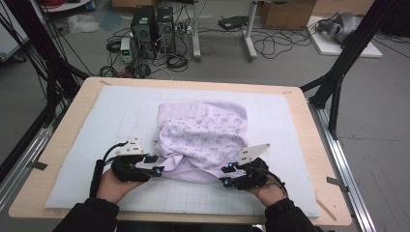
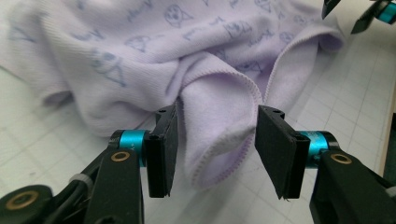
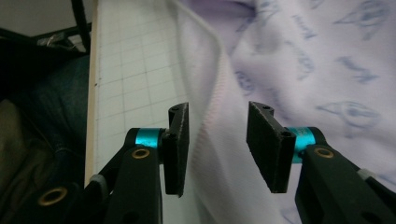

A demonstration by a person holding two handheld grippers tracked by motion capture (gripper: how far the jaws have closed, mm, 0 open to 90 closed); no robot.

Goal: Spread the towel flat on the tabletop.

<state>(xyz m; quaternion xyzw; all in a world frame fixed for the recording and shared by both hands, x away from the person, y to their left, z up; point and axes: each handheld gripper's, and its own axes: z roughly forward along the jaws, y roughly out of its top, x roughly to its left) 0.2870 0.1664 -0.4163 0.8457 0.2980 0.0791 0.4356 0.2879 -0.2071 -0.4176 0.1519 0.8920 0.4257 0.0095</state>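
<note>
Straddling the near hem of the lilac cloth, bunched mid-table. Left tool and right tool both stand wide, hem between the jaws, unpinched. Step: taking hold. Next, likely: close both together, then lift evenly.

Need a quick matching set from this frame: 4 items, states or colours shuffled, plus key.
Items:
1. left tool
2. cloth
3. mat
4. right tool

States:
A. white, gridded, under the fabric
B. open, jaws either side of a hemmed fold at the fabric's near left corner
C. lilac, printed, rumpled
D. open, jaws either side of the fabric's hemmed near right edge

Pairs: 1-B, 2-C, 3-A, 4-D
</note>
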